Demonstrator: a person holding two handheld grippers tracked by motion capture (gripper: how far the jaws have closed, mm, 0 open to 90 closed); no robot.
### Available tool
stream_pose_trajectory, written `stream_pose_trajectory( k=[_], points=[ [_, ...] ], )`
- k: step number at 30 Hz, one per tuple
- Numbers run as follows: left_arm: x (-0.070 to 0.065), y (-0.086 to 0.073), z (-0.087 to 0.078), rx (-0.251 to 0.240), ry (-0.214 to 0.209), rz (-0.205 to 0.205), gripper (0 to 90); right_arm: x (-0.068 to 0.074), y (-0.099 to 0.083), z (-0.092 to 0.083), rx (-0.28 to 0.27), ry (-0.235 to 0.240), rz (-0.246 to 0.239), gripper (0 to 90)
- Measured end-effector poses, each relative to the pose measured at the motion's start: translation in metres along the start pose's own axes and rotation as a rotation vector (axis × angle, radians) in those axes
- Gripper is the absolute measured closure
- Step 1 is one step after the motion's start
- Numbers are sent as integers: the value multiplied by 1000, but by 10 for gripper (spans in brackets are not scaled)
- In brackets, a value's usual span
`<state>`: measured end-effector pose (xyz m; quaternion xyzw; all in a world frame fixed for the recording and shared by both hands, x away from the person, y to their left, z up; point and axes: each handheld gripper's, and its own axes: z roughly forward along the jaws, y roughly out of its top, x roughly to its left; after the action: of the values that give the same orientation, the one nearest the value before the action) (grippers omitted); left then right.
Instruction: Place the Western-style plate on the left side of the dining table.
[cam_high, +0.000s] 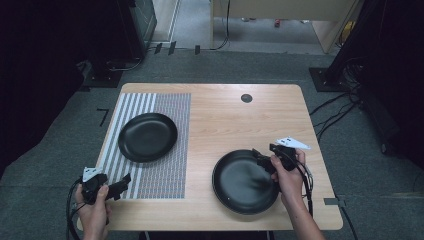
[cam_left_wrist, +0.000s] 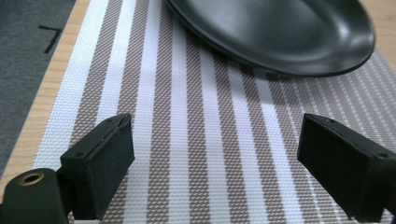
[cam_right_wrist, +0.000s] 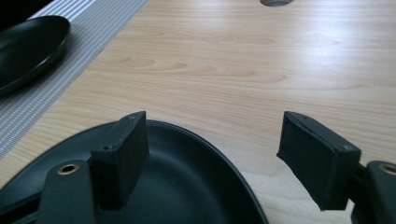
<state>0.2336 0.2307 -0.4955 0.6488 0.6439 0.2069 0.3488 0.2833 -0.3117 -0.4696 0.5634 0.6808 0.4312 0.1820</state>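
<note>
Two black plates are on the wooden table (cam_high: 225, 110). One plate (cam_high: 147, 136) (cam_left_wrist: 280, 32) (cam_right_wrist: 28, 46) rests on a striped placemat (cam_high: 150, 165) (cam_left_wrist: 201, 140) at the left. The other plate (cam_high: 244, 181) (cam_right_wrist: 187, 186) lies on bare wood at the front right. My left gripper (cam_high: 126, 181) (cam_left_wrist: 215, 163) is open over the mat's front edge, short of the left plate, with nothing between its jaws. My right gripper (cam_high: 259, 159) (cam_right_wrist: 212, 154) is open at the right plate's far right rim: one jaw is over the plate's inside, the other over the wood outside the rim.
A round cable hole (cam_high: 246, 98) (cam_right_wrist: 275, 2) sits near the table's far edge. Bare wood lies between the two plates. Cables trail from both grippers over the front edge. Dark stands and cables stand on the grey floor (cam_high: 60, 150) around the table.
</note>
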Motion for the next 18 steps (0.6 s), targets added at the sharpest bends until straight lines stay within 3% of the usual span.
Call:
stream_pose_trajectory(
  k=[5,18],
  points=[
    [5,-3,0,16,24,20,105,-13,-8,-7,9,-19,16,237],
    [12,-10,2,49,40,34,105,-46,-24,-27,16,-86,54,237]
  ],
)
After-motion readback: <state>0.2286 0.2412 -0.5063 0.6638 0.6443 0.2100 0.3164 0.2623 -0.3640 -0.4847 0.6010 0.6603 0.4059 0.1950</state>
